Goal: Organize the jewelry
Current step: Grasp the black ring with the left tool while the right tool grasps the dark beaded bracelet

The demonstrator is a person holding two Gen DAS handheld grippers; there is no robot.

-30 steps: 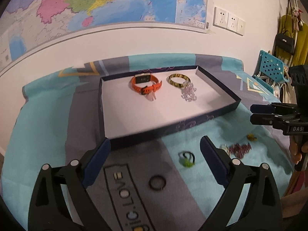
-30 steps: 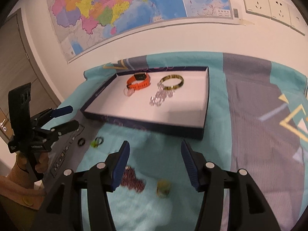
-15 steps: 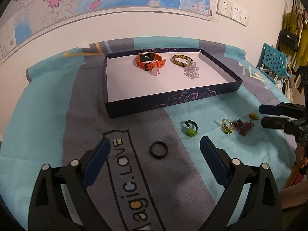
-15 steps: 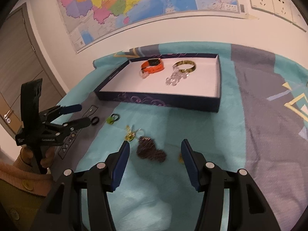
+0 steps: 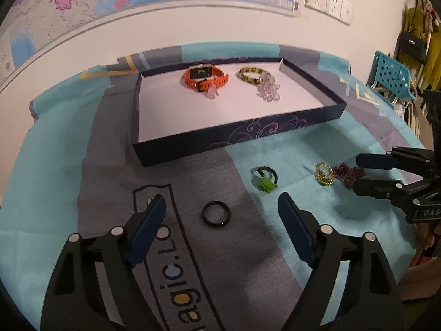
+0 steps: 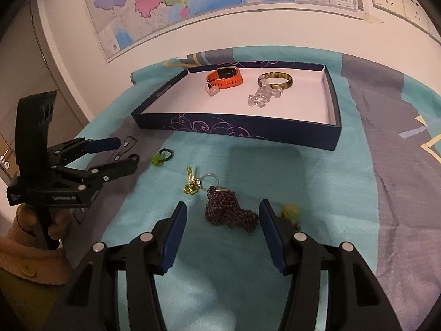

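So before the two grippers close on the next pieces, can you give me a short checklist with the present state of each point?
1. Left gripper empty, jaws just closing, pads touching nothing: ok.
2. Thin black ring lying flat on the grey cloth between the left jaws: ok.
3. Right gripper open and empty: ok.
4. Dark purple beaded piece between the right jaws, not yet touched: ok.
5. Purple piece free of the gold charm and metal ring beside it: cannot tell.
6. Free white floor in the dark blue tray: ok.
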